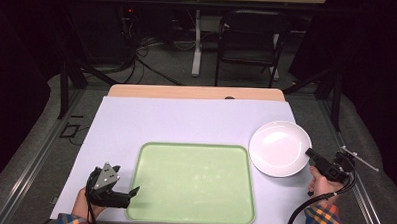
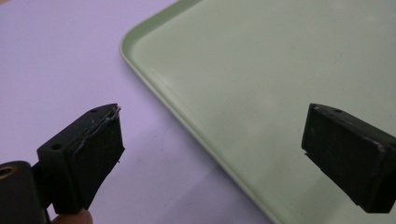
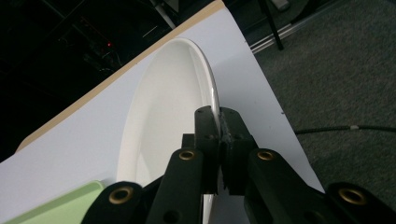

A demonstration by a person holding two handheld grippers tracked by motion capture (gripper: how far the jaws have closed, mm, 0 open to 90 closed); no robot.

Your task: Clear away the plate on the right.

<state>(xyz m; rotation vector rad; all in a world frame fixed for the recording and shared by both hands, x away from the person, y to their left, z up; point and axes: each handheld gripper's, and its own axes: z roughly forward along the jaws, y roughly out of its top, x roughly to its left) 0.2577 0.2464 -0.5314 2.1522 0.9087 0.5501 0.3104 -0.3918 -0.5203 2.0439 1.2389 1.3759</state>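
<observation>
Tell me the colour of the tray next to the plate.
Pale green; the tray shows best in the high view.

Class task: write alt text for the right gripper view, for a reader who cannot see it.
The right gripper is shut on the rim of a white plate. The plate sits on a pale table beside a green tray.

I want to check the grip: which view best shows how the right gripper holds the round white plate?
The right gripper view: its jaws are shut on the round white plate at the near rim. The high view shows the right gripper at the plate's right edge, too small to judge. The left gripper view faces the green tray.
</observation>
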